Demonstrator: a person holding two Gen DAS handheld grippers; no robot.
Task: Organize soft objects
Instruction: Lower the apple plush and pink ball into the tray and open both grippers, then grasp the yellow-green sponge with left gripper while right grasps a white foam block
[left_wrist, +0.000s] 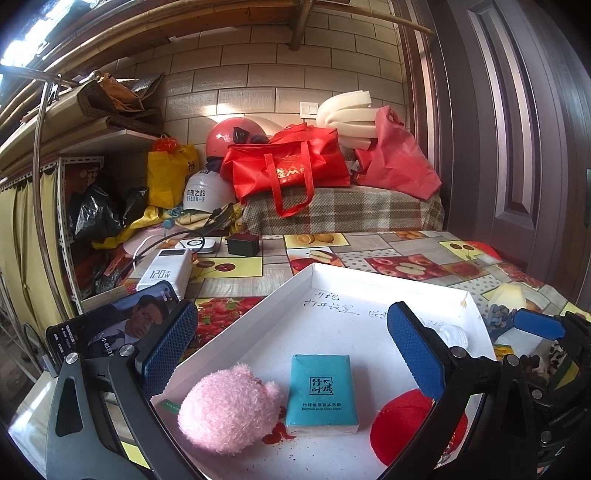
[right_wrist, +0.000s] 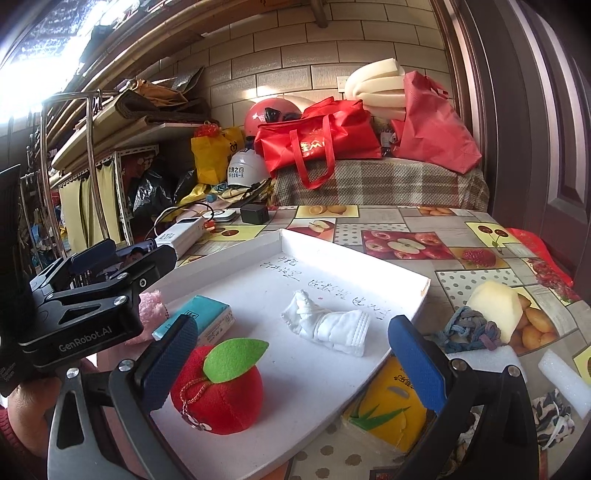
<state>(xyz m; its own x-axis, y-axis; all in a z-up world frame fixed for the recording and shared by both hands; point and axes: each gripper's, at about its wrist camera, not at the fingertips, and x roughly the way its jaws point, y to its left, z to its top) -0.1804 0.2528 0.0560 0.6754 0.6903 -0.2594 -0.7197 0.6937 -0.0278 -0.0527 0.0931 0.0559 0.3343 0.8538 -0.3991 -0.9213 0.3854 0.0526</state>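
White tray (left_wrist: 207, 350) on the desk (right_wrist: 461, 236); left tool (left_wrist: 291, 350) and right tool (right_wrist: 293, 354) both spread wide, holding nothing. Left wrist view alone shows the whole pink plush (left_wrist: 229, 413), lower centre, and the tissue pack (left_wrist: 323, 395) face-on, long axis running up the frame; the red plush apple (left_wrist: 402, 424) is half hidden by a finger. Right wrist view alone shows the white sock (right_wrist: 332, 325) mid-tray, long axis upper left to lower right; handwriting on the tray illegible.
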